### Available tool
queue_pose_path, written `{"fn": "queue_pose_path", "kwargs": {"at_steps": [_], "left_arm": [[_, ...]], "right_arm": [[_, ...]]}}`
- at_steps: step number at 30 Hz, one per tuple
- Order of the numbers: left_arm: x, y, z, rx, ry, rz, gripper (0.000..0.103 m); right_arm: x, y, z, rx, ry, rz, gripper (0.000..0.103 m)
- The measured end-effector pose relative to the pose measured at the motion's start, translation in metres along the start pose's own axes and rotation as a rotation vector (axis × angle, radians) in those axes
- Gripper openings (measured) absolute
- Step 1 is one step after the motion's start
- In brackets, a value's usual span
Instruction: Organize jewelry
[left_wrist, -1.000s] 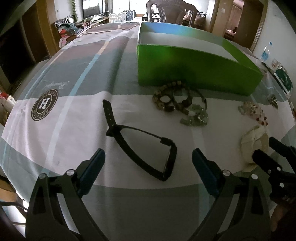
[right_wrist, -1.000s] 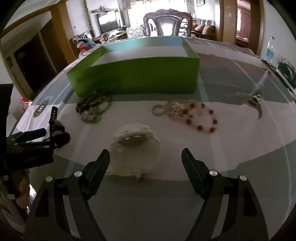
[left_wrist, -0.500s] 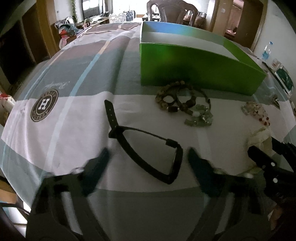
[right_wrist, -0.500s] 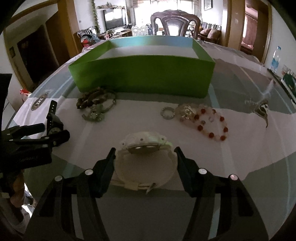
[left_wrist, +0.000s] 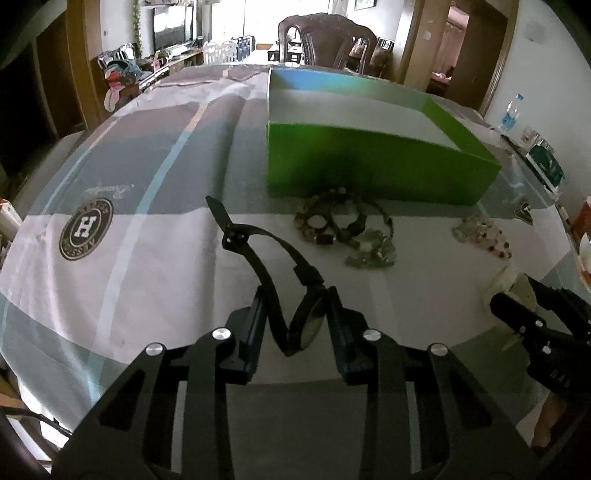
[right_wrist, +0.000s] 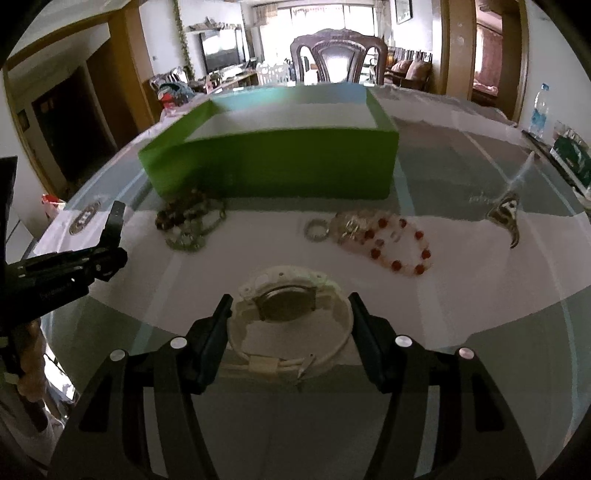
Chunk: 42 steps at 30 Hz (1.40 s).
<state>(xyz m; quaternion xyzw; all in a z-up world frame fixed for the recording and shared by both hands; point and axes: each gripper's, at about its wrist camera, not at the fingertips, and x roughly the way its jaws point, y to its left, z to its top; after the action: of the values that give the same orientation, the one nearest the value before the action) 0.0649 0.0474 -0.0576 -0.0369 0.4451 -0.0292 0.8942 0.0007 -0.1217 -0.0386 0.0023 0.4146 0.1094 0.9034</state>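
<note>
Two gripped watches (left_wrist: 295, 317); perhaps four bracelets (right_wrist: 384, 240).

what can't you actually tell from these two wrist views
- Green box floor: in both views the near wall hides most of it, so any contents are unseen.
- White watch: in the left wrist view it is mostly behind the right gripper.
- Black watch dial: seen edge-on between the left gripper fingers, face unreadable.
- Dark bead bracelets: tangled, their count is unclear.
</note>
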Motion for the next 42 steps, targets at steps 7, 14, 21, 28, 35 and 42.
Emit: {"fn": "queue_pose_path", "kwargs": {"at_steps": [7, 14, 21, 28, 35, 42], "left_arm": [[-0.004, -0.003, 0.000, 0.008, -0.008, 0.021, 0.032], [-0.034, -0.008, 0.045, 0.035, -0.110, -0.005, 0.033], [-0.013, -0.023, 0.131, 0.061, -0.215, 0.050, 0.037], [0.045, -0.026, 0.160, 0.041, -0.091, 0.011, 0.043], [0.008, -0.028, 0.135, 0.069, -0.166, 0.029, 0.075], [0.005, -0.026, 0.072, 0.105, -0.110, 0.058, 0.076]], "right_arm": [[-0.002, -0.002, 0.004, 0.003, -0.003, -0.016, 0.061], [-0.035, 0.005, 0.061, -0.047, -0.167, -0.021, 0.061], [0.015, -0.002, 0.153, -0.033, -0.197, -0.062, 0.061], [0.081, -0.014, 0.168, 0.021, -0.069, -0.081, 0.062], [0.023, -0.028, 0.139, 0.029, -0.154, -0.069, 0.080], [0.009, -0.064, 0.079, 0.078, -0.056, -0.118, 0.079]]}}
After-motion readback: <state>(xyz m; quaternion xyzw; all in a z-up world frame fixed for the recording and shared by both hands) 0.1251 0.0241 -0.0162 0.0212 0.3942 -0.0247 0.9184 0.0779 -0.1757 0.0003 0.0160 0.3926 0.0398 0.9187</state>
